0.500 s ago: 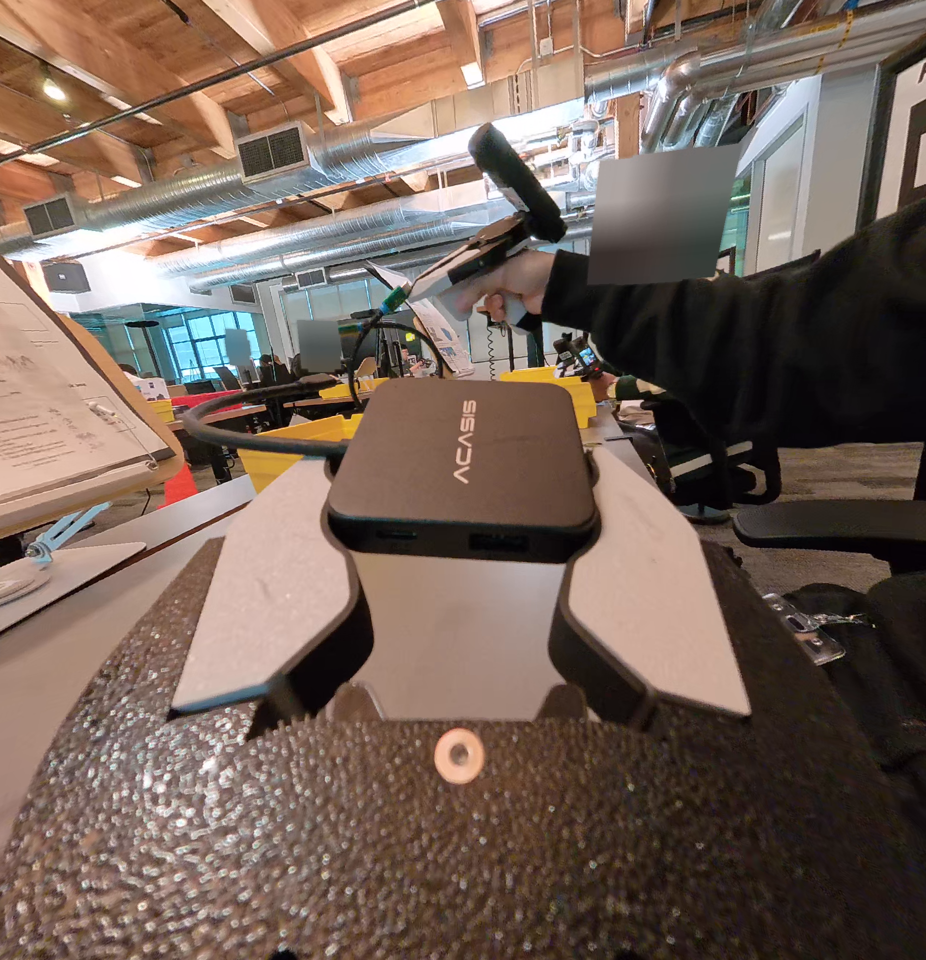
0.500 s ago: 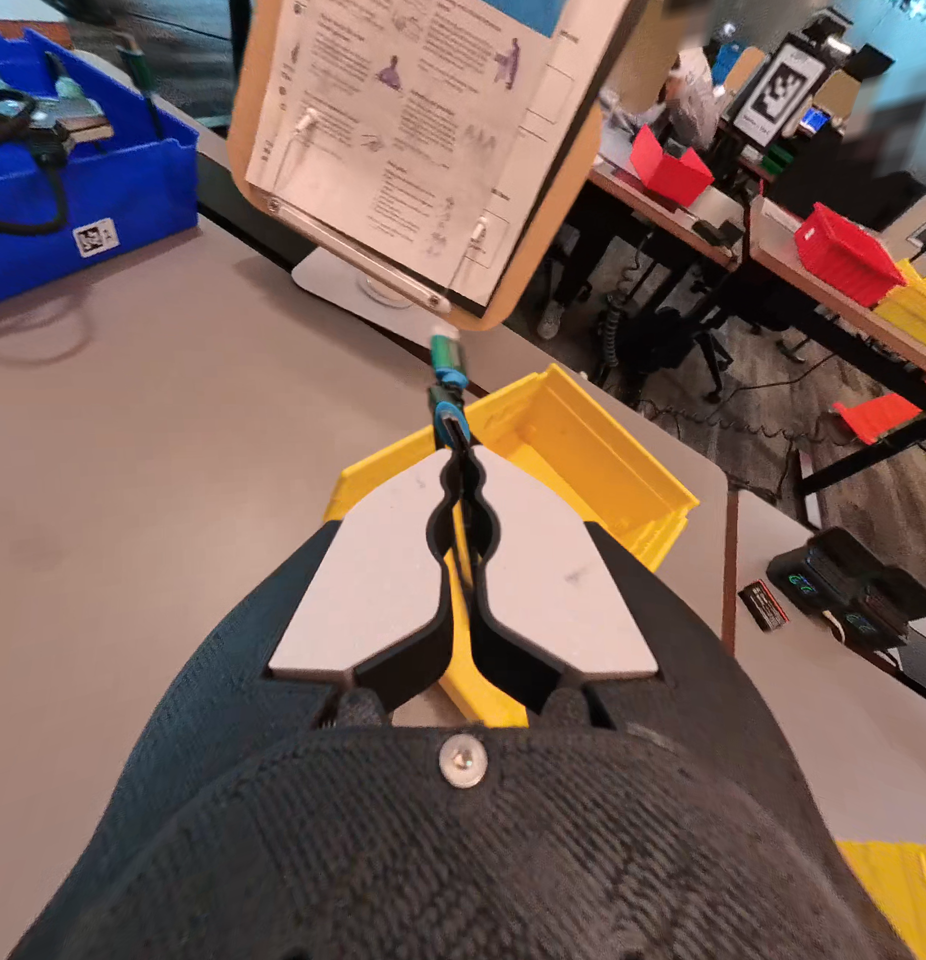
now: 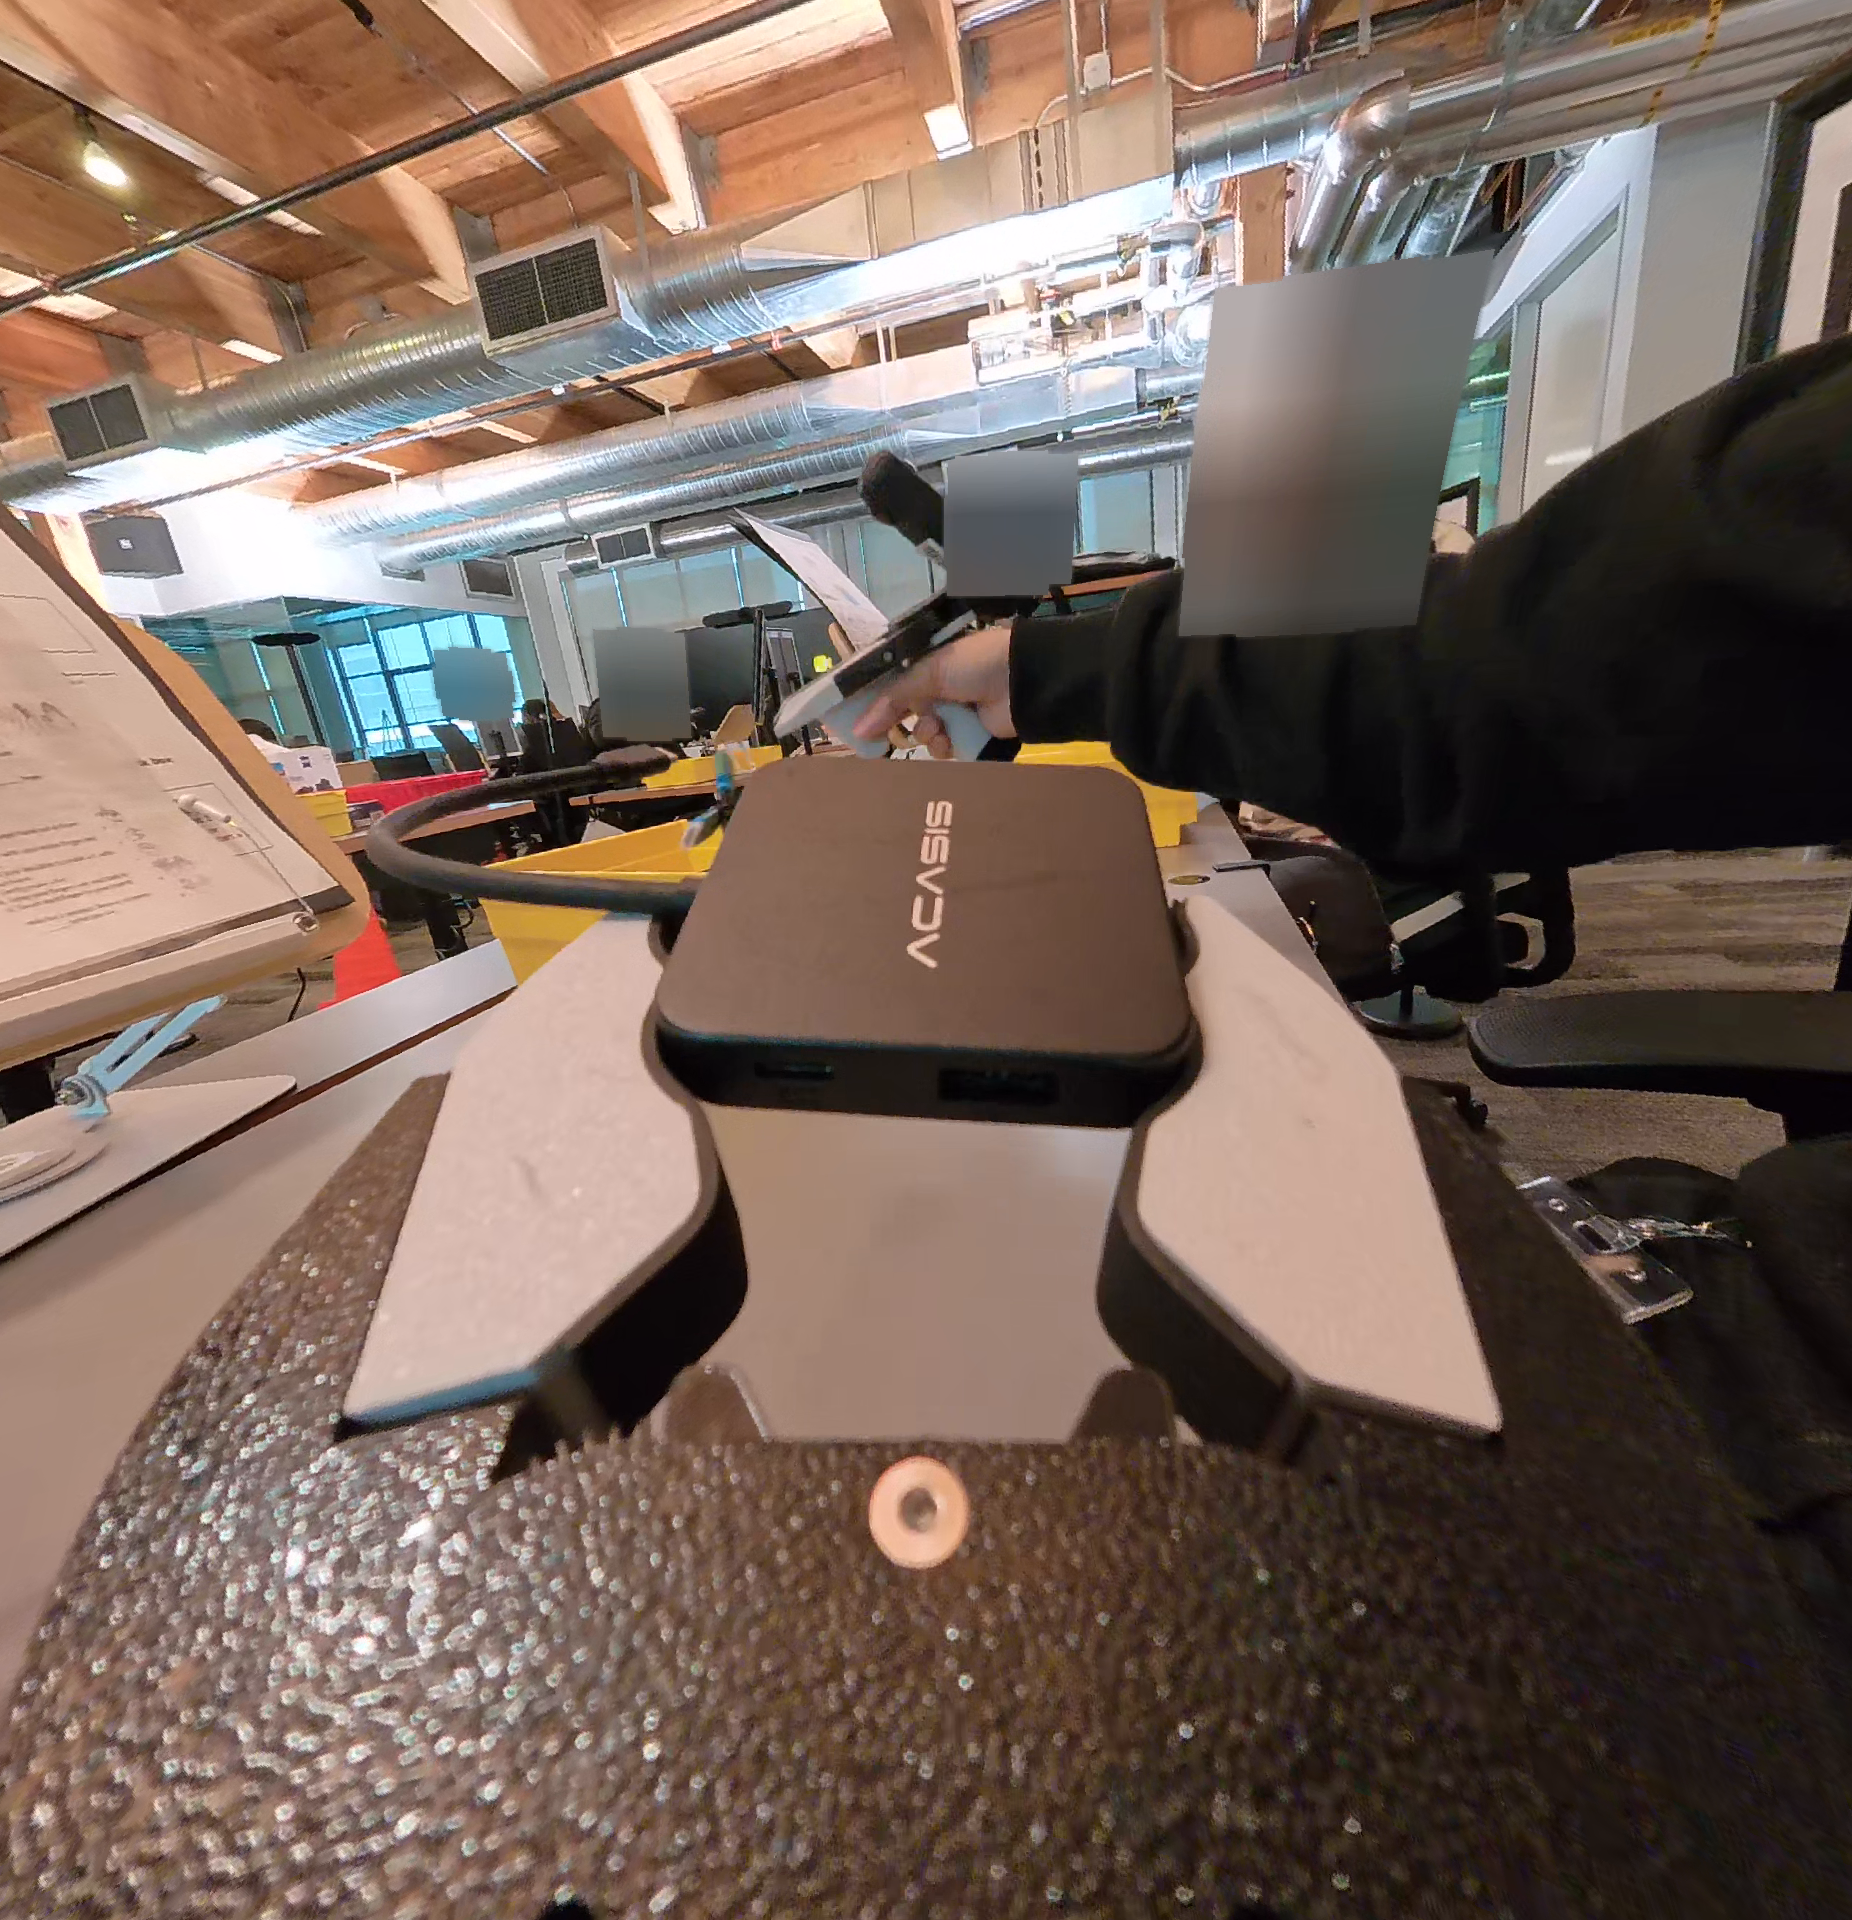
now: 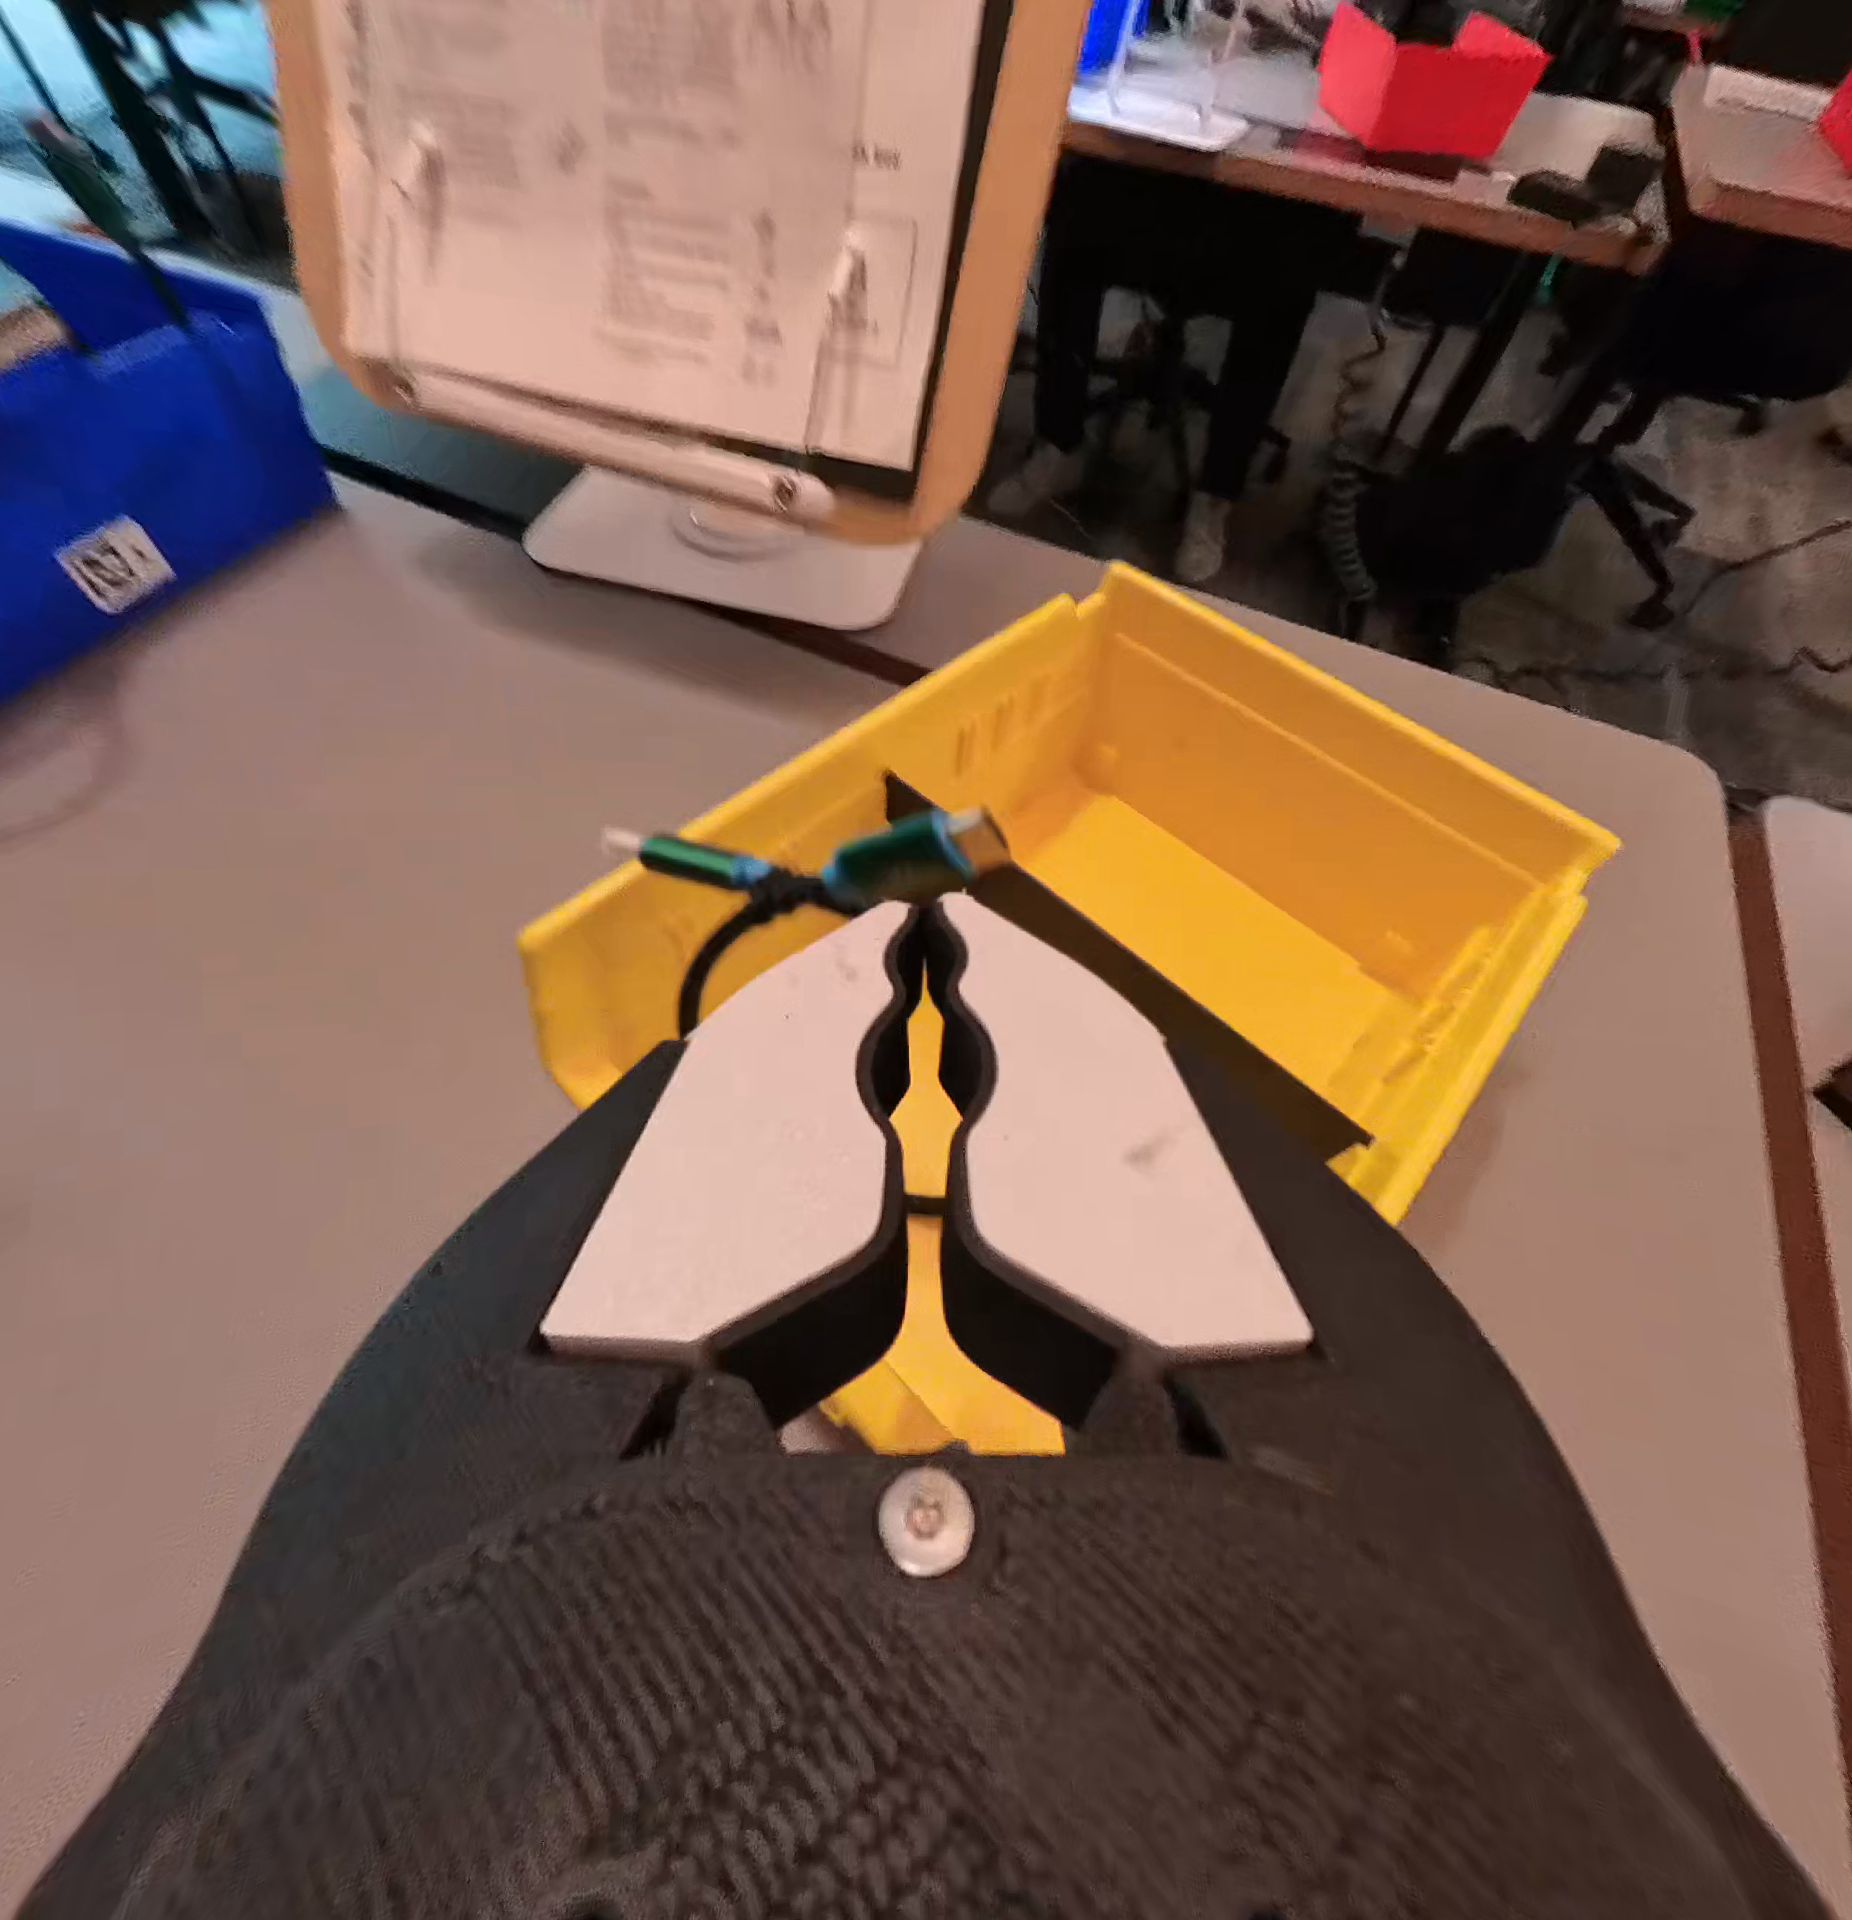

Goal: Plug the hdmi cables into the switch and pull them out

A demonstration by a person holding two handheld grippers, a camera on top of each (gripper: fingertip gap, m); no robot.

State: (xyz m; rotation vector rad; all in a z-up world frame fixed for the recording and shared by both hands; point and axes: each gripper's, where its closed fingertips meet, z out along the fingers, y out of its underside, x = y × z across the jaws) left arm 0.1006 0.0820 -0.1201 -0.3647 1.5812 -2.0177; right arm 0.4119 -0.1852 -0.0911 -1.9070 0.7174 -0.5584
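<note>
Grey table (image 4: 278, 935): lies beneath and ahead of both grippers. Document stand (image 4: 631, 239): a wood-edged board carrying a printed sheet, upright on a white base, well ahead of the right gripper and to the left of the left one. Blue bin (image 4: 122, 468): far ahead-left of the right gripper. Yellow bin (image 4: 1265, 831): open-topped, directly under and ahead of the right gripper's tips. Switch (image 3: 932, 914): a flat black box clamped across its width between the left gripper (image 3: 922, 987) fingers, its two-port face turned back toward the camera, a thick black cable (image 3: 465, 862) curving away from its far left side. Right gripper (image 4: 924, 914): fingers closed almost together, pinching a thin black cord just behind a green-sleeved cable plug (image 4: 911, 857), which sits at the tips above the yellow bin's near-left wall; a second, slimmer green plug (image 4: 683, 857) points off to the left.
</note>
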